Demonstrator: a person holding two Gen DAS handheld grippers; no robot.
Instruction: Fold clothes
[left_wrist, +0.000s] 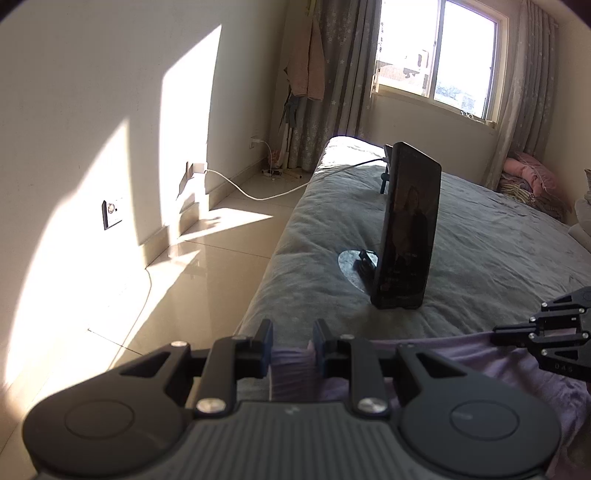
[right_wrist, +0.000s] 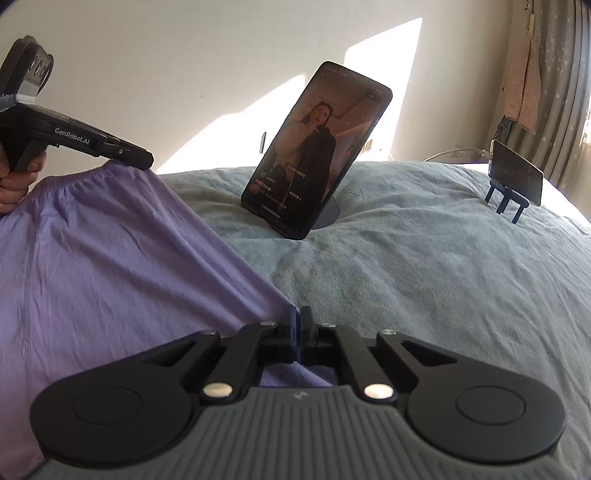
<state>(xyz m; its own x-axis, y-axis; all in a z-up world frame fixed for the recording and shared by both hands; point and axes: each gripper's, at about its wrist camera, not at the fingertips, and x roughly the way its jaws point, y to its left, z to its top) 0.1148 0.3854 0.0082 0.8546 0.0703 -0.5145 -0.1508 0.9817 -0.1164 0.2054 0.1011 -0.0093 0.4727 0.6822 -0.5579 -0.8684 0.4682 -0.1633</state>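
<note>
A: Right wrist view: what is lying under the claws?

B: The grey bed (right_wrist: 424, 266) is filling the frame, and the purple garment (right_wrist: 110, 258) is spreading over its left part, with the gathered waistband running along the upper edge.

A: And where is the garment sitting relative to the right gripper (right_wrist: 296, 317)?

B: Its right edge is running straight into the closed jaws. The fingers are pressing together on that edge, and a strip of purple cloth is showing just behind them, inside the frame of the claw.

A: The left gripper (right_wrist: 146, 157)?

B: A hand (right_wrist: 14, 181) is holding it at the far left, and its tip is meeting the waistband corner, which is lifting slightly off the bed there. In the left wrist view the left gripper (left_wrist: 291, 339) is standing at a narrow gap, with bunched purple fabric filling the space between its fingers.

A: Anything beyond the cloth?

B: A phone (right_wrist: 314, 147) is leaning on a round stand past the garment, its screen lit. A smaller second phone (right_wrist: 517, 177) is sitting on a holder near the far right corner of the bed, with a white cable (left_wrist: 258, 192) trailing to the wall.
</note>
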